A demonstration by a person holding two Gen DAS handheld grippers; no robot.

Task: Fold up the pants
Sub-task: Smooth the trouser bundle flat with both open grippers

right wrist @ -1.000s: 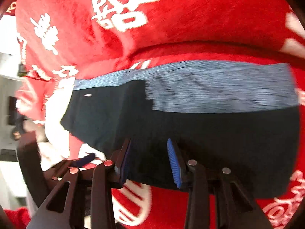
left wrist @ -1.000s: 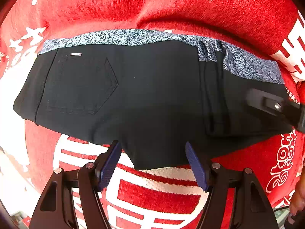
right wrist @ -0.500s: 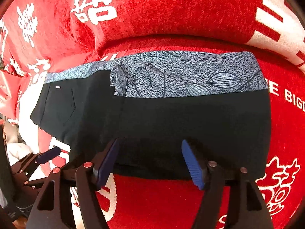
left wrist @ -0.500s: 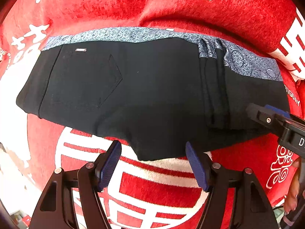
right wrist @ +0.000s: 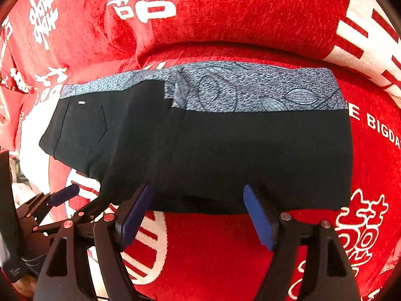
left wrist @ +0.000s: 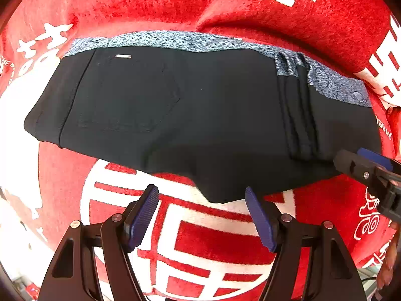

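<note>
- Black pants (left wrist: pixel 200 115) lie folded flat on a red blanket (left wrist: pixel 275 12), grey patterned lining along the far edge.
- Left gripper (left wrist: pixel 201 215) and right gripper (right wrist: pixel 198 213): both wide, holding nothing.

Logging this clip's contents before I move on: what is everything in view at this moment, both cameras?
pants: 1, black with a grey-blue patterned lining strip along the far edge, folded flat on the blanket.
back pocket: 1, black, on the pants' left part.
metal tag: 1, silver, above the pocket.
blanket: 1, red with white characters, under everything.
left gripper: 1, black with blue pads, open, at the pants' near edge.
right gripper: 1, same colours, open, at the near edge.
</note>
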